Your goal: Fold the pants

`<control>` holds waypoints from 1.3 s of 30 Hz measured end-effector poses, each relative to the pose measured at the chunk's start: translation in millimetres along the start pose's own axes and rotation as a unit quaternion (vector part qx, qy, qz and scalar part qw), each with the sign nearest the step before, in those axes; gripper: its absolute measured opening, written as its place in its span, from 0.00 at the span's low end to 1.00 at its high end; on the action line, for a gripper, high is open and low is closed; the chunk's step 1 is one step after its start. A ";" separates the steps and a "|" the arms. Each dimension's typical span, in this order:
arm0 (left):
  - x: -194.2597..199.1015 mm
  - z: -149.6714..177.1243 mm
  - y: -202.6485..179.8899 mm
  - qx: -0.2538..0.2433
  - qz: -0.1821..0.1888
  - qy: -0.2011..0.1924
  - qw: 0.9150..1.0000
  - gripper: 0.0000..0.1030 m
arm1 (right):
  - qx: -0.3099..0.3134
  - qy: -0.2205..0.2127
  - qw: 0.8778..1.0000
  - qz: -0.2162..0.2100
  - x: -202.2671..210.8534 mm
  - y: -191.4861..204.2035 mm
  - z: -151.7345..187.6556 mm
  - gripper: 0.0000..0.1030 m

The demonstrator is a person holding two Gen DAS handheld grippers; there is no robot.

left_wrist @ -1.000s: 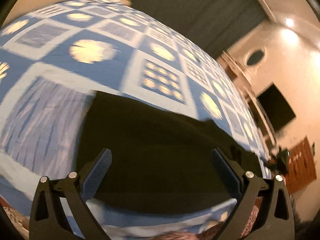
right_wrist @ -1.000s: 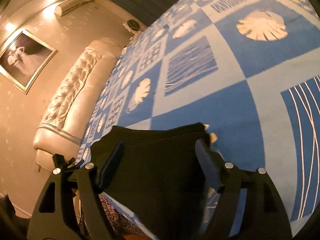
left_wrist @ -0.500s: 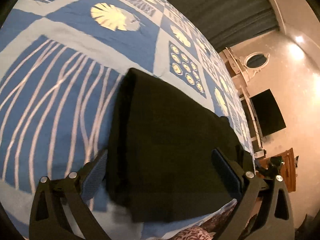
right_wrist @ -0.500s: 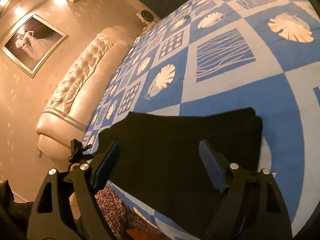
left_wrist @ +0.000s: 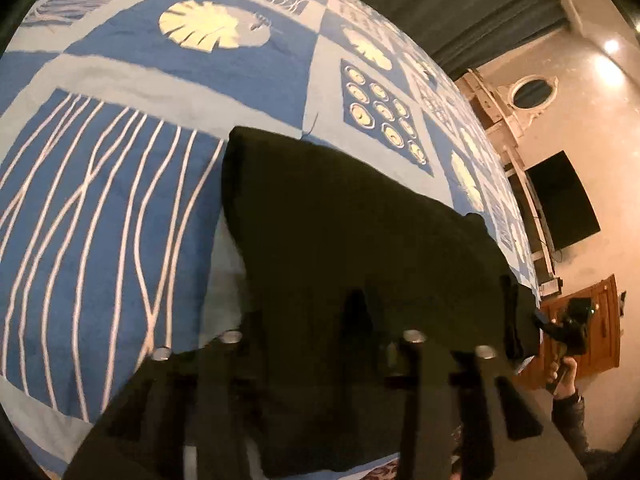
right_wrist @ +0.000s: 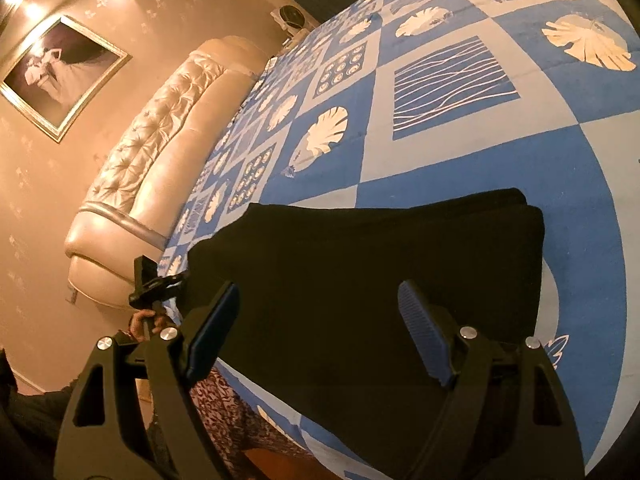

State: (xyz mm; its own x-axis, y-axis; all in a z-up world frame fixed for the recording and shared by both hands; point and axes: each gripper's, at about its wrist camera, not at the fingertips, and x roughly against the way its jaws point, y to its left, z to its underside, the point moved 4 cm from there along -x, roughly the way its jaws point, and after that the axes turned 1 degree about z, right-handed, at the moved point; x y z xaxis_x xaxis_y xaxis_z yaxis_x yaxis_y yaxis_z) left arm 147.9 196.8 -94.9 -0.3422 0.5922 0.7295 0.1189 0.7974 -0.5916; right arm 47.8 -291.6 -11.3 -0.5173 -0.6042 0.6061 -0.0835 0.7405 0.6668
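The dark pants are seen folded into a thick block on the bed, filling the centre and lower part of both wrist views, on a cover of blue and pale squares. In the left wrist view the left gripper is found at the bottom centre, low over the near part of the pants; its fingers have just been closing and are drawn much nearer together, but black is lost against black there, so whether cloth is pinched cannot be told. In the right wrist view the right gripper is held over the near edge of the pants, its blue-padded fingers spread wide, nothing gripped. The padded headboard is seen at the left of that frame.
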 end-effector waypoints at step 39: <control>-184.0 95.5 -369.5 -0.247 0.061 0.100 0.962 0.35 | -0.021 0.009 0.999 -0.032 -6.3 10.5 8.9 0.80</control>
State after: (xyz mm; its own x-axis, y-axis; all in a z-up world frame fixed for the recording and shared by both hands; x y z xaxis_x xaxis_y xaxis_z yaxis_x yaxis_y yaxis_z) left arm 77.9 -217.9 -43.3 -0.1165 0.6555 0.7462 0.5924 0.6489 -0.4775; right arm 42.6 -277.5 -12.0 -0.4963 -0.6558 0.5689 -0.0801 0.6871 0.7221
